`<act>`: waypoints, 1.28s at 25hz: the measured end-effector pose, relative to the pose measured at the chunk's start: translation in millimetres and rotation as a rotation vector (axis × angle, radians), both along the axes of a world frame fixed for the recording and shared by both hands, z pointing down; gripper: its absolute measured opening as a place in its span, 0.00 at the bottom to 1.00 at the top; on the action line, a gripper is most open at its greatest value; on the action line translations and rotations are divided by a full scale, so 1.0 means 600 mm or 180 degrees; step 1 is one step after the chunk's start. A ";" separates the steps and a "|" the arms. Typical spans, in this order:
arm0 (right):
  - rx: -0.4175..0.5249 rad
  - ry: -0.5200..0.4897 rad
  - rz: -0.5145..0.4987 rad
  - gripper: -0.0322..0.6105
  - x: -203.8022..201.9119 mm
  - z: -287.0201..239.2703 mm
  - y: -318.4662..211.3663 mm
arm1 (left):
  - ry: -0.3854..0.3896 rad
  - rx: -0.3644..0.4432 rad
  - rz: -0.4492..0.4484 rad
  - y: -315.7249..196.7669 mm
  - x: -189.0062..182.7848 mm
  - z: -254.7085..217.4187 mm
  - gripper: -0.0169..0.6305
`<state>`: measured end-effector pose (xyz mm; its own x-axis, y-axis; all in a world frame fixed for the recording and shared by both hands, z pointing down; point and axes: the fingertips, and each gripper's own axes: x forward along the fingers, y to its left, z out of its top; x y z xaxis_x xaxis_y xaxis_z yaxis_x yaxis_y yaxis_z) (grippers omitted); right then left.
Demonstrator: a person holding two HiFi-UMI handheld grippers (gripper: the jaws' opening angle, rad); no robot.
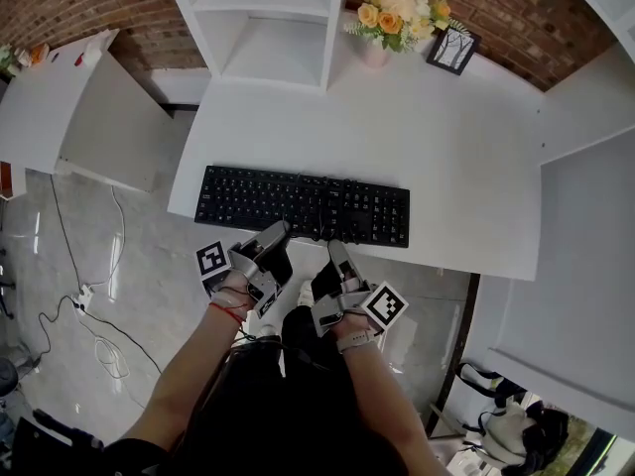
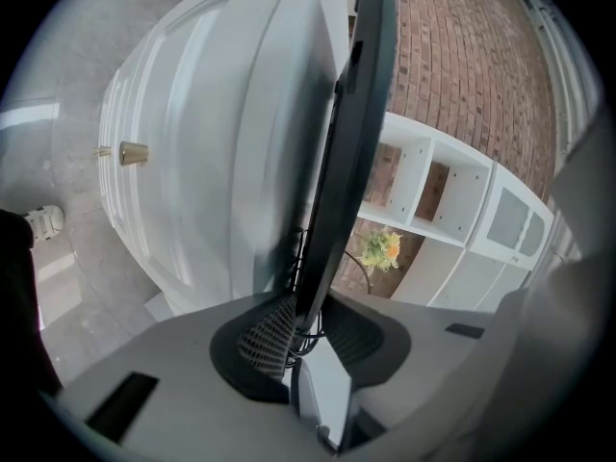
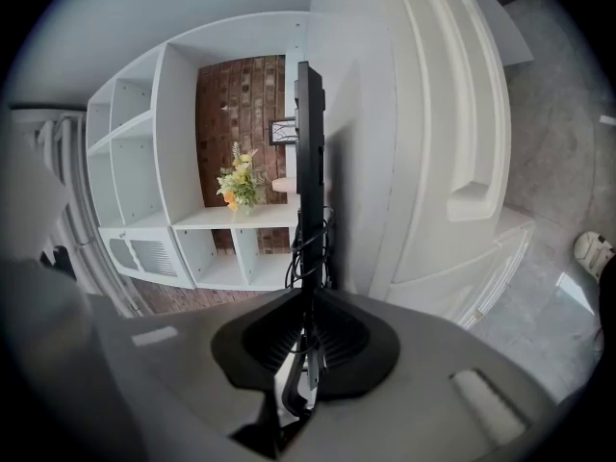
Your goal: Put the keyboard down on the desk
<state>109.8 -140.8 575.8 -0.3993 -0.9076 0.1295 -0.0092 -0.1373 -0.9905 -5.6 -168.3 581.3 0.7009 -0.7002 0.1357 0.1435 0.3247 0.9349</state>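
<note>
Pinching keyboard (image 2: 348, 162) near edge, far end cut off

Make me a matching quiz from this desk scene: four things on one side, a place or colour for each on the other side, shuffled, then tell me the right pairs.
Things:
1. keyboard
2. flowers
3. framed picture
4. shelf unit

Descriptions:
A. white, rising at the back left of the desk
B. yellow and orange, in a vase
C. black, lying along the desk's near edge
D. dark-framed, just right of the vase

Pairs: 1-C, 2-B, 3-D, 4-A.
</note>
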 end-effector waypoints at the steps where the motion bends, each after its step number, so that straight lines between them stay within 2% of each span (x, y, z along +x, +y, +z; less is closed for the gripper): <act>1: -0.0019 -0.0020 0.0004 0.11 -0.001 0.001 -0.001 | -0.0002 -0.0024 -0.0020 -0.001 -0.001 0.000 0.14; 5: -0.0110 -0.0117 0.0062 0.11 0.000 0.005 -0.007 | -0.0095 -0.0034 0.0029 -0.005 0.000 -0.008 0.19; 7: -0.0127 -0.0151 0.0101 0.10 0.003 0.007 -0.011 | -0.0243 0.0054 0.0231 -0.006 0.006 -0.015 0.29; 9: -0.0125 -0.0150 0.0129 0.10 0.007 0.008 -0.013 | -0.0418 0.0169 0.0493 -0.004 0.014 -0.020 0.32; 16: -0.0209 -0.0214 0.0189 0.10 0.005 0.013 -0.017 | -0.1414 0.0743 0.1632 0.016 0.032 -0.016 0.34; 19: -0.0200 -0.0181 0.0187 0.10 0.000 0.015 -0.022 | -0.1789 0.0899 0.1956 0.020 0.027 -0.012 0.34; 22: -0.0234 -0.0077 0.0178 0.10 -0.006 0.015 -0.025 | -0.2290 0.1076 0.2277 0.024 0.017 -0.002 0.32; 25: -0.0283 0.0090 0.0169 0.10 -0.006 0.015 -0.029 | -0.2551 0.1101 0.2306 0.020 0.010 0.007 0.26; 29: -0.0287 0.0312 0.0078 0.10 -0.010 0.013 -0.039 | -0.2594 0.1026 0.2028 0.011 0.001 0.014 0.18; 32: -0.0319 0.0423 0.0042 0.10 -0.013 0.009 -0.048 | -0.2711 0.1052 0.1927 0.006 -0.002 0.015 0.15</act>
